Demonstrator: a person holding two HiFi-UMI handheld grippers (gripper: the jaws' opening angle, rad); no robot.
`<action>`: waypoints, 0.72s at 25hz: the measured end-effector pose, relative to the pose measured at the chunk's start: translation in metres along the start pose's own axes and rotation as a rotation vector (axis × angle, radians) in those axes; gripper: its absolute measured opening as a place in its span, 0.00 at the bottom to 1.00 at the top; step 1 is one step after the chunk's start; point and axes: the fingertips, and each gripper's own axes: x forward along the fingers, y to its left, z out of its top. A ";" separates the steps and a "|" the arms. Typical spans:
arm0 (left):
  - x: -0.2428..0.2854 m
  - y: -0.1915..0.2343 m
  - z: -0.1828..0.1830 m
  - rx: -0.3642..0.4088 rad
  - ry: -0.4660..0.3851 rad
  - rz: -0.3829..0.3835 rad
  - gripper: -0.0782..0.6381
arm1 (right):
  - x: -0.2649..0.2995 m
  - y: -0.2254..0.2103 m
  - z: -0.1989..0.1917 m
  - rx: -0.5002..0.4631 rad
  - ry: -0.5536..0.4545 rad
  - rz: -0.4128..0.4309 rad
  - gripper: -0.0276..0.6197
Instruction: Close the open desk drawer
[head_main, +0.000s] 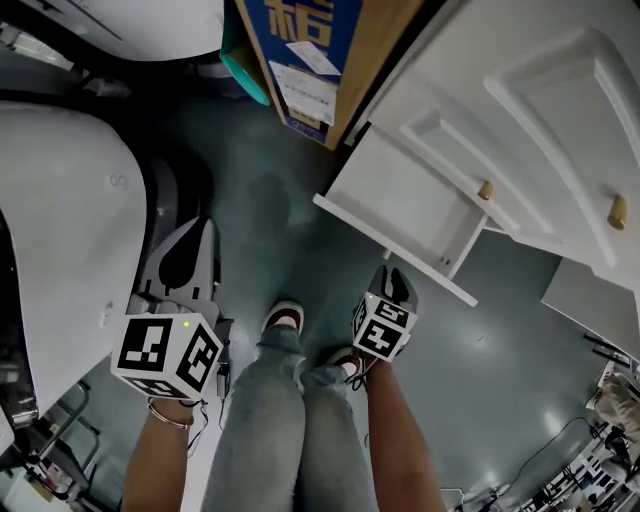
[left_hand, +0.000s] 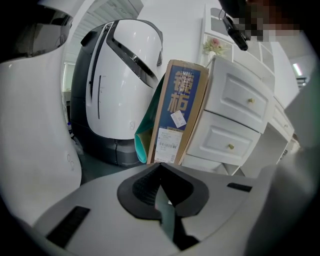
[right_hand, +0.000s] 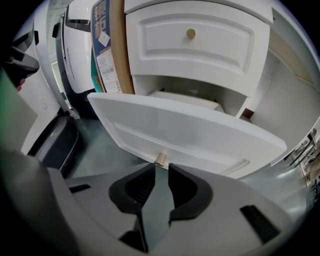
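Your right gripper (right_hand: 159, 171) hangs part-open and empty, tips just short of the knob (right_hand: 160, 159) on the pulled-out drawer (right_hand: 200, 132), over grey-green floor (head_main: 265, 205); your left gripper (left_hand: 160, 166) is closed, empty, facing a cardboard box (left_hand: 177, 115).

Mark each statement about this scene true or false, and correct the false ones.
1. The bottom drawer stands pulled out. True.
2. The right gripper is clamped on that drawer's knob. False: its jaws are apart and empty, with the knob just beyond their tips.
3. A cardboard box stands against the desk. True.
4. The upper drawer is open too. False: it sits closed, flush in the desk.
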 end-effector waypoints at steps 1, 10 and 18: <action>0.005 0.000 0.000 0.003 -0.003 -0.002 0.13 | 0.004 0.000 -0.001 0.003 0.000 0.000 0.18; 0.022 -0.013 -0.001 0.029 -0.012 -0.038 0.13 | 0.023 0.002 -0.005 0.020 0.016 0.001 0.19; 0.021 -0.009 -0.004 0.035 0.003 -0.029 0.13 | 0.031 0.001 -0.008 0.006 0.026 -0.011 0.15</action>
